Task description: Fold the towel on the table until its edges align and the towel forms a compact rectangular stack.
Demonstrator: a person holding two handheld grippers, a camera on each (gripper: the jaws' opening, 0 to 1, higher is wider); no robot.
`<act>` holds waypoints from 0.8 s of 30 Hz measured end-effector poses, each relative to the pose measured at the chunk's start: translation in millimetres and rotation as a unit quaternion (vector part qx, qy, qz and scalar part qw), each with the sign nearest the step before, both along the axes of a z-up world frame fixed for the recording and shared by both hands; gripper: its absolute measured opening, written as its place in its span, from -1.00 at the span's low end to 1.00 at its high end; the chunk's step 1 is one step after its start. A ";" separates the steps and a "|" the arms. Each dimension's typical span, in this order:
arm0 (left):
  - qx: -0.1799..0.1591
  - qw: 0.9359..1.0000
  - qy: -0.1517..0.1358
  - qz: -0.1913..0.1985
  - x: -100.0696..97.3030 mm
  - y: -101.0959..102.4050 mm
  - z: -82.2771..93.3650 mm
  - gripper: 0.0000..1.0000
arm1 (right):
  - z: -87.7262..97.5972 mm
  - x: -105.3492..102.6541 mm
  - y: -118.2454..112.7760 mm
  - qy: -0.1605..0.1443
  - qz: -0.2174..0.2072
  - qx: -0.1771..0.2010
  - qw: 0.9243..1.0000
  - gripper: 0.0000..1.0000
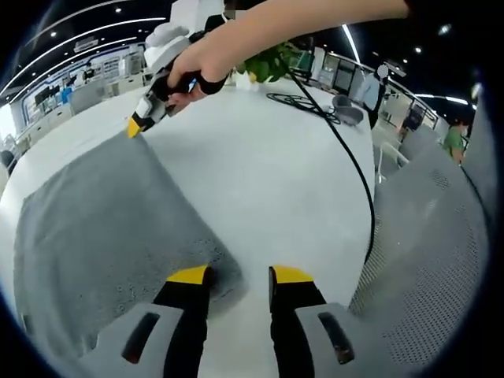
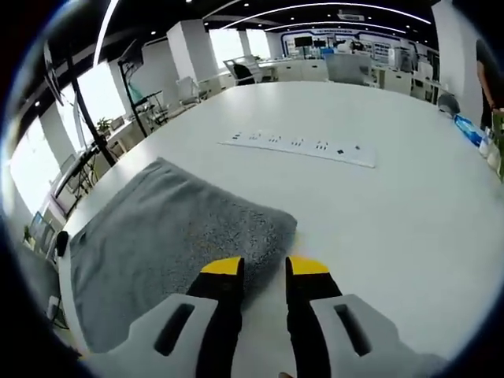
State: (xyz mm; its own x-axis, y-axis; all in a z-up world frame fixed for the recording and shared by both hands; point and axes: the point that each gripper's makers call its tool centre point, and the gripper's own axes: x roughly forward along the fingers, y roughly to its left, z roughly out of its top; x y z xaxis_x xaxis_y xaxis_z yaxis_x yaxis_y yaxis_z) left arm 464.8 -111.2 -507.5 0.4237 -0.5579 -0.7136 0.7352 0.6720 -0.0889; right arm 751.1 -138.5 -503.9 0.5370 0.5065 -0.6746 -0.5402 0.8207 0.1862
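Towel (image 1: 102, 228) lies flat on the table (image 1: 268, 181). My left gripper (image 1: 240, 276) and right gripper (image 2: 264, 268) hover spread at adjacent corners, gripping nothing. I should pinch both corners together, lift evenly, keep edges parallel.

Left gripper view: the lower left part of the towel (image 1: 102, 236) runs out of frame, and its near corner passes under the left claw (image 1: 240, 276), so contact there cannot be told. The right claw (image 1: 135, 126) sits at the towel's far corner, its 2 tips too small to tell whether they are parted or closed on cloth. The black cable (image 1: 346, 157) leaves behind a mesh chair back (image 1: 429, 260), itself cut off. Right gripper view: the towel's near edge is hidden behind the right claw (image 2: 264, 268); markings on the white strip (image 2: 299, 147) on the worktop (image 2: 394, 220) are too small to read.
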 end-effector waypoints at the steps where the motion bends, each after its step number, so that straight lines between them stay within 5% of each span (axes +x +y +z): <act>1: 0.003 1.000 0.001 -0.002 -0.2 0.0 -0.6 -0.48 | -2.9 2.9 -0.3 0.001 -0.001 0.001 1.000 -0.63; 18: 0.059 0.998 -0.038 -0.004 7.1 -1.0 -11.0 -0.66 | -8.4 0.0 1.7 0.012 -0.016 0.021 1.000 -0.90; 24: 0.041 0.999 -0.028 -0.002 10.0 -1.9 -7.6 -0.89 | -9.4 3.0 0.7 0.006 -0.004 0.013 1.000 -0.97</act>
State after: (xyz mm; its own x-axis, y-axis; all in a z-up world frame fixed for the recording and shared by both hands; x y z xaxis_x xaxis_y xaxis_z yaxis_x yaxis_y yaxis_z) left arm 474.8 -113.0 -515.1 0.4626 -0.5002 -0.7320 0.7397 0.6729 0.0076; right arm 754.0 -137.8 -513.3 0.5336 0.5193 -0.6676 -0.5308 0.8201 0.2137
